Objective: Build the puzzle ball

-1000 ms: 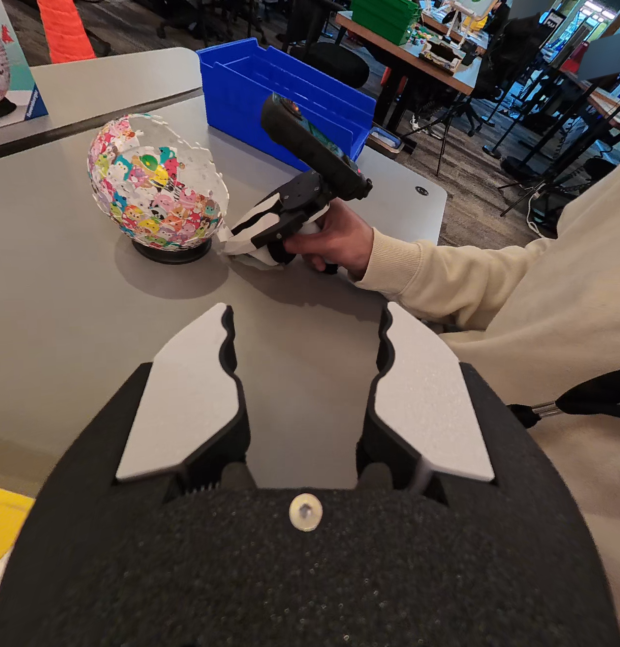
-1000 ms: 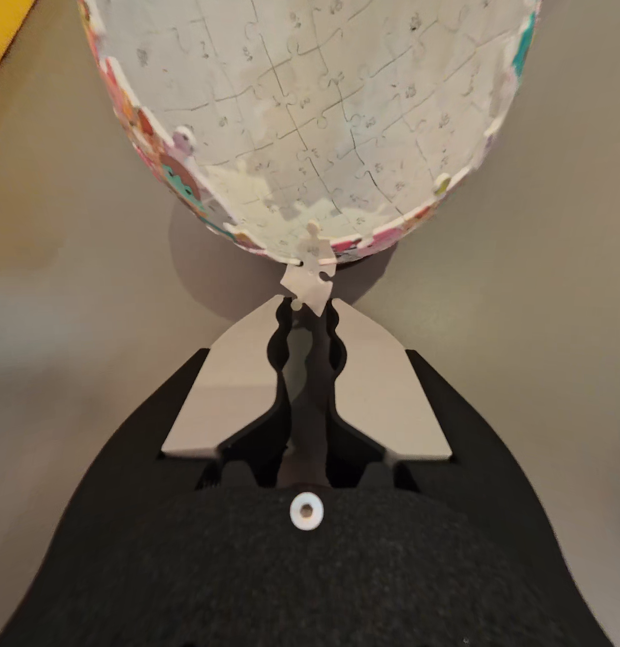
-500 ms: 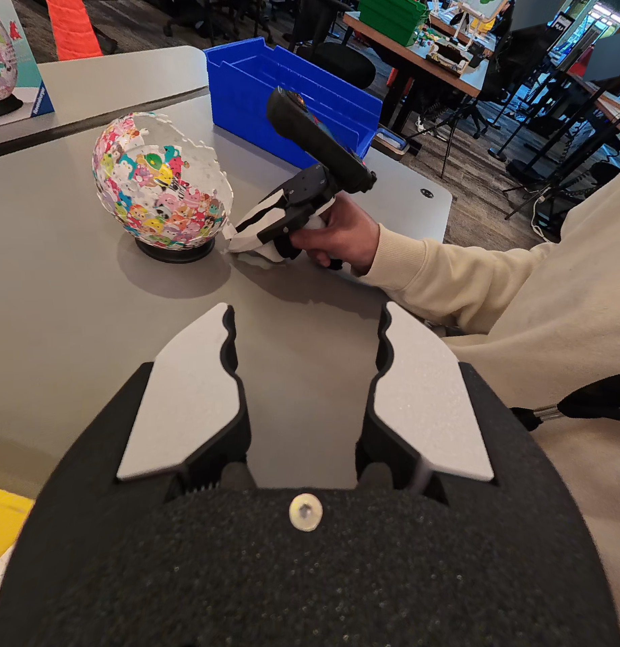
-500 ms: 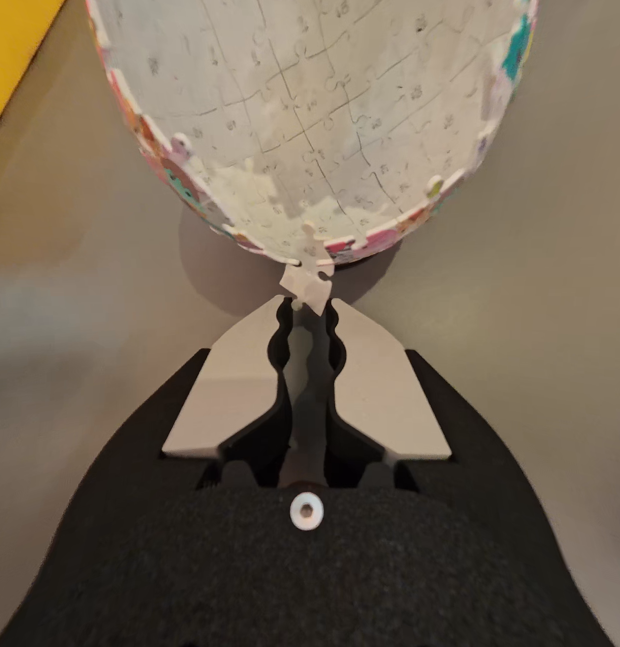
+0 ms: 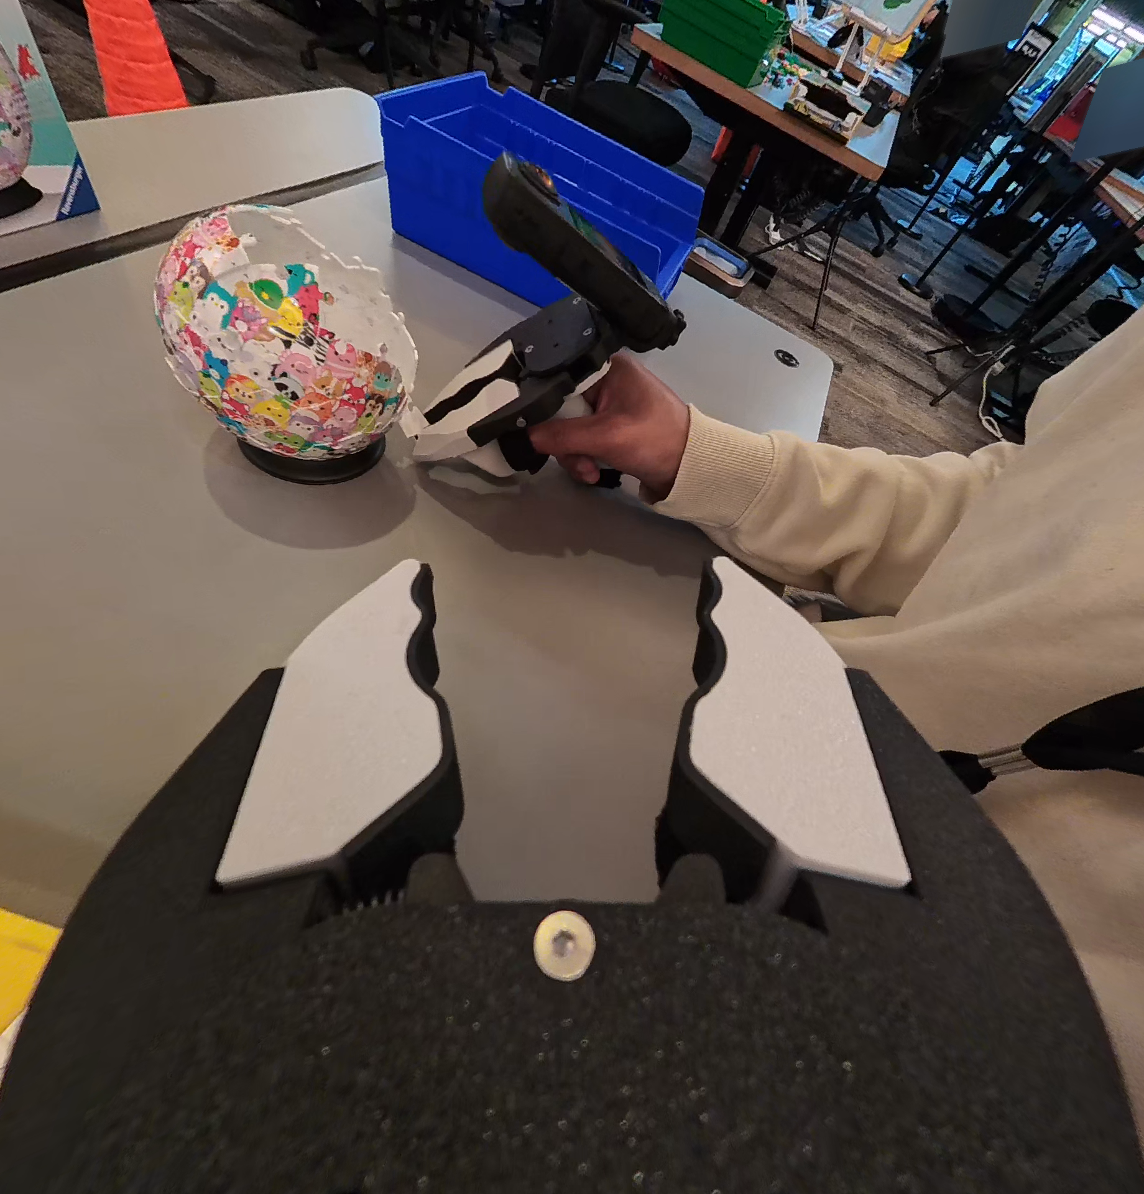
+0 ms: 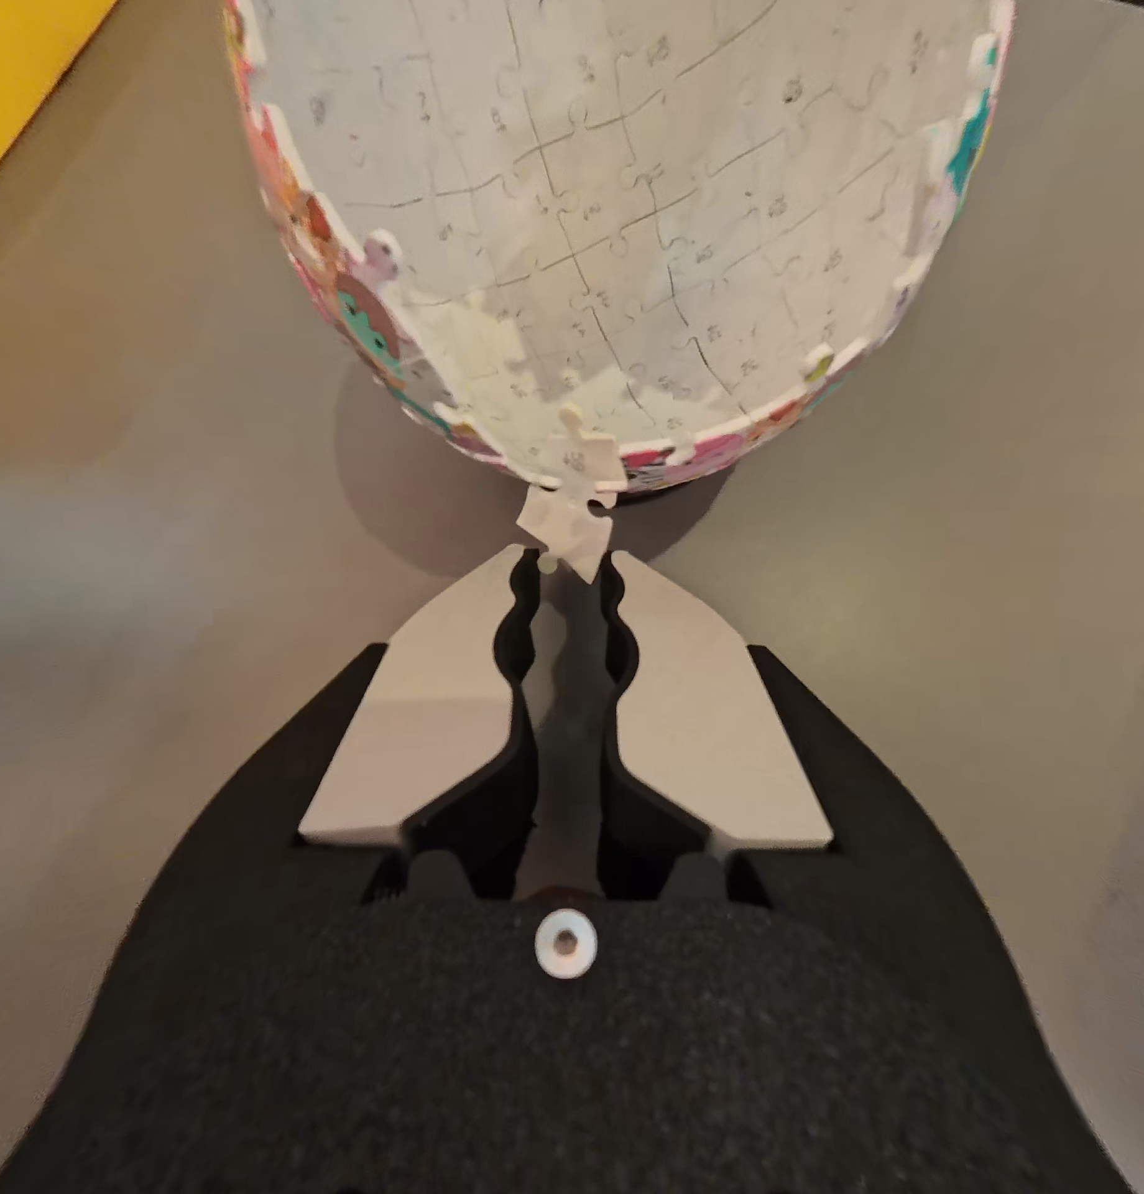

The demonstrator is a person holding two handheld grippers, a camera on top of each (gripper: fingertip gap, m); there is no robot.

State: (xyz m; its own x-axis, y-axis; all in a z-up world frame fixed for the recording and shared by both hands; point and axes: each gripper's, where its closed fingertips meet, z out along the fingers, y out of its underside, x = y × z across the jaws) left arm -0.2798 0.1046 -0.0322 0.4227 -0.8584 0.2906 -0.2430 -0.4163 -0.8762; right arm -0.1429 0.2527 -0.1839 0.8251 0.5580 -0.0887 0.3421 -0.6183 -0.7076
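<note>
- The half-built puzzle ball (image 5: pixel 279 349) is sitting on a black ring stand (image 5: pixel 311 462) on the grey table (image 5: pixel 104 581), towards the far left, with its open side turned to the right.
- Its outer shell is showing bright cartoon figures; in the right wrist view the white inner face (image 6: pixel 621 226) is filling the top of the frame, seams between pieces plainly showing.
- The right gripper (image 6: pixel 572 562) is pinching a loose white puzzle piece (image 6: pixel 566 526) between its nearly closed fingertips and holding it against the lower rim of the ball, next to a tabbed piece (image 6: pixel 585 455) already on the rim.
- A hand (image 5: pixel 614 426) in a cream sleeve (image 5: pixel 847 510) is gripping that tool's handle, low over the table just right of the ball.
- The left gripper (image 5: pixel 566 572) is hovering nearer, over bare table, its fingers spread wide with nothing between them.
- A blue bin (image 5: pixel 537 194) is standing on the far side of the table behind the ball.
- The puzzle's box (image 5: pixel 20 116) is standing at the far left on a neighbouring table.
- A yellow surface (image 5: pixel 7 963) is peeking in at the near left corner.
</note>
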